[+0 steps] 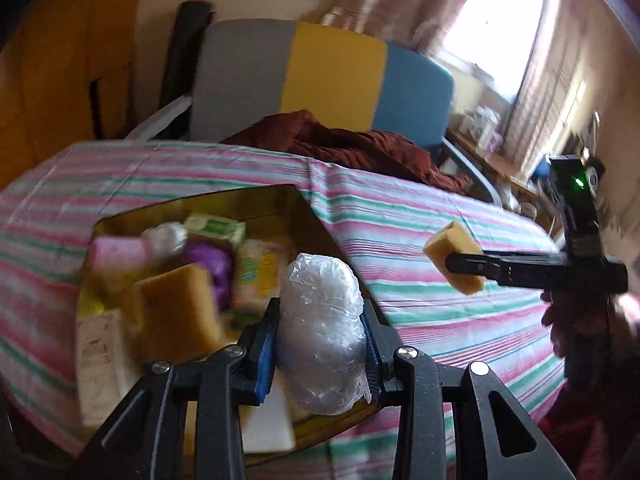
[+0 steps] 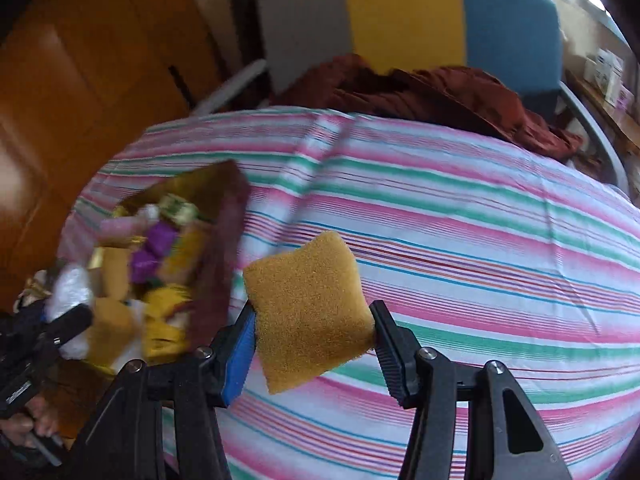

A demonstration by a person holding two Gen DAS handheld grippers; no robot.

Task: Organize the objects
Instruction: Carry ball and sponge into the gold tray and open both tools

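Sponge (image 1: pixel 454 257) in the left wrist view is being pinched by the right gripper (image 1: pixel 464 266) well right of the box (image 1: pixel 304 216), hanging over the striped bench (image 1: pixel 440 216), while the left gripper (image 1: pixel 322 336) is clamping a clear plastic bundle (image 1: pixel 322 332) between its fingers, long axis upright, directly above the box's near corner. In the right wrist view the right gripper (image 2: pixel 314 322) is squeezing the sponge (image 2: pixel 306 312) flat-face up, with the box (image 2: pixel 224 216) lying to its left and the left gripper (image 2: pixel 60 328) plainly nearer to it.
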